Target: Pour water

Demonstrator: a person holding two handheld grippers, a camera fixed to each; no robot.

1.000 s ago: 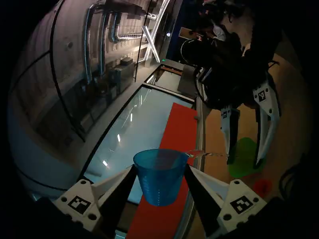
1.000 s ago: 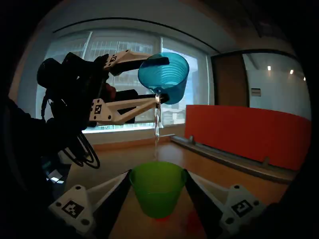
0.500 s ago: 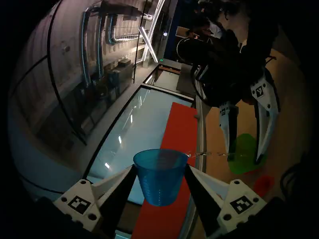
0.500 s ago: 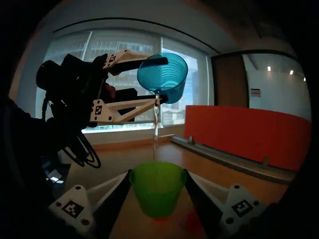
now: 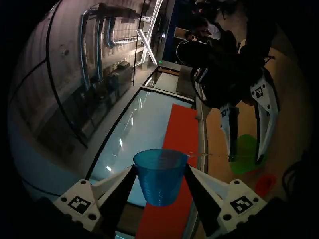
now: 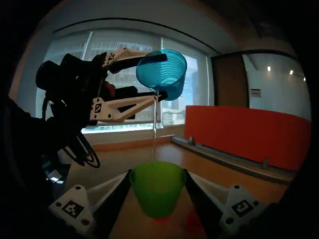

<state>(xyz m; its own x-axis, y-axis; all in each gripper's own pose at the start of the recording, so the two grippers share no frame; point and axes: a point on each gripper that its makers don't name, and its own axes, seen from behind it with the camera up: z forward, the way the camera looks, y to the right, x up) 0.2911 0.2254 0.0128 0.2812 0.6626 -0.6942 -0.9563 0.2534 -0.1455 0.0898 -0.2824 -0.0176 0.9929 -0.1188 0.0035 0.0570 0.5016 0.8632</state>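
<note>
Now, your right gripper (image 6: 158, 184) clamps the green cup (image 6: 157, 195) upright, mouth open to catch; above and beyond it, your left gripper (image 6: 164, 77) squeezes the blue cup (image 6: 159, 68) tipped on its side, so a thin water stream (image 6: 153, 127) falls straight in.

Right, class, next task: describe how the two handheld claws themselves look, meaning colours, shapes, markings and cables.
The left claw and right claw match: two long white fingers tapering to the tip, lined black inside, each carrying a square black-and-white marker near its base. Behind the left claw's fingers sits a bulky black body, with black cables looping beneath it.
</note>
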